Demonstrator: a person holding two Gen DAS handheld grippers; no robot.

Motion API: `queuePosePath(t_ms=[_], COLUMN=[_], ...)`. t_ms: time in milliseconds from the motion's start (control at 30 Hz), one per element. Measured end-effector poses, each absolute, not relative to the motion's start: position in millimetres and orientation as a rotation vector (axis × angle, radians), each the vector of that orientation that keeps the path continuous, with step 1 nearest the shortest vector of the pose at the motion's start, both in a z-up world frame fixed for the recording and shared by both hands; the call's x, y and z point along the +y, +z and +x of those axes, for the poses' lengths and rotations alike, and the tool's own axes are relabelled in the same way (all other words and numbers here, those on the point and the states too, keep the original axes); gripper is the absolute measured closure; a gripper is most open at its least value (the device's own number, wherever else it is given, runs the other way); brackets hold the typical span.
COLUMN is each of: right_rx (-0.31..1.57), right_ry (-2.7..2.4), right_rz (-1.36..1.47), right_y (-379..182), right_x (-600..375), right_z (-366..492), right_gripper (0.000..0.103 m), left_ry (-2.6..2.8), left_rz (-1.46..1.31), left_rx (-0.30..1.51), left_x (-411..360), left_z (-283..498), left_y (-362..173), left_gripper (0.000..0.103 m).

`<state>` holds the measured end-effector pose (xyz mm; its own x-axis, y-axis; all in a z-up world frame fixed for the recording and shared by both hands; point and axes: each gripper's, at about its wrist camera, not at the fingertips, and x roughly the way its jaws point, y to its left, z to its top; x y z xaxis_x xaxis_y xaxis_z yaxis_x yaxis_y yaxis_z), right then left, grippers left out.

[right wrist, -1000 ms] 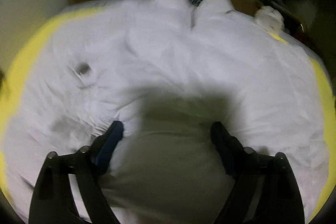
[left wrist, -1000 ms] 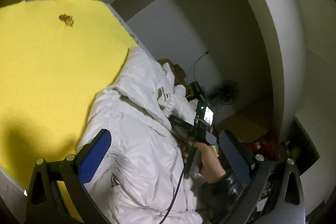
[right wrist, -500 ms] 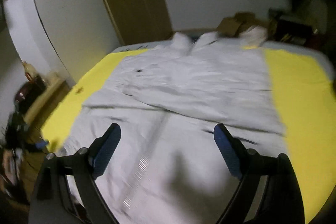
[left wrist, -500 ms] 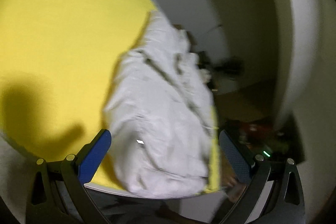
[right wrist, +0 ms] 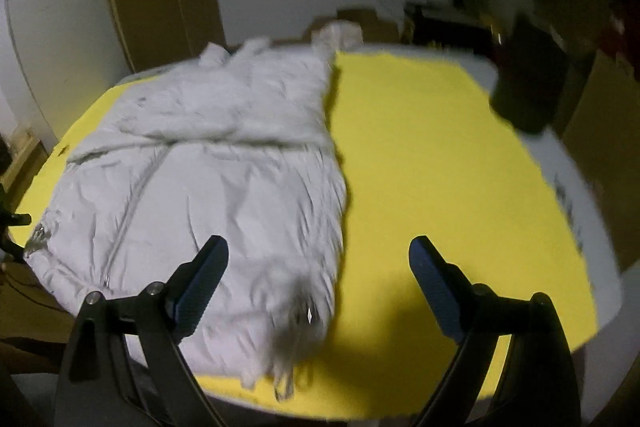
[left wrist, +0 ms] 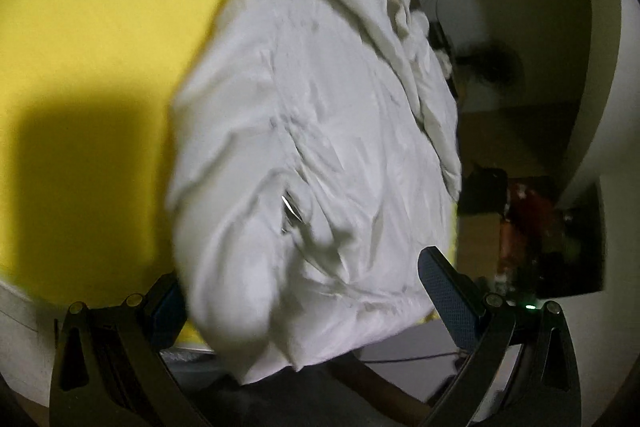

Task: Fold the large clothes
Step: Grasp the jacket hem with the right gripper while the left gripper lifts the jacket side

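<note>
White padded jacket (right wrist: 208, 195) on yellow cloth (right wrist: 440, 167), left of frame: soft, bulky, slippery. Grip hem corner. Right tool (right wrist: 318, 281) and left tool (left wrist: 304, 301) agape, empty.

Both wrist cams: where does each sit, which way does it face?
Left wrist: on the left gripper, angled down at the white jacket on the yellow cover; own open fingers show.
Right wrist: on the right gripper, angled down across the bed; own open fingers show, holding nothing.
Shared: jacket and cover.
</note>
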<state>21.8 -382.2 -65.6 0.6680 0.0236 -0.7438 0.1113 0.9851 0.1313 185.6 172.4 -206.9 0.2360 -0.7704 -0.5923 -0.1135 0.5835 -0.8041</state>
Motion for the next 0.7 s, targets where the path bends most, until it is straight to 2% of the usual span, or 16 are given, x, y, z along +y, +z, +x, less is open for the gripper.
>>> queuePosePath(t_ms=[200,300,567,700], right_rx=[0.978,1.014,1.025,1.044], right_ry=[0.062,0.142,0.226,0.275], right_rz=[0.531,0.751,0.971,1.008], right_y=[-119.2,-148.5,-181.7,-185.4], right_x=[-417.2,-430.7,-433.2,-426.9], right_z=[23.5,29.0,49.5,58.1], right_gripper=[0.012,0.023,0.028,0.028], left_ry=[-0.576,-0.606,-0.681,-0.702], left_rz=[-0.939,-0.936,-0.989,-1.014], left_rx=[1.277,1.292,1.328,1.322], left_x=[168.1,164.1,150.7,155.2], left_z=[192.5,193.6,199.0,201.1], left_y=[-211.2,-210.3,-214.5,-214.0], left_gripper=[0.000,0.001,0.002,0.002])
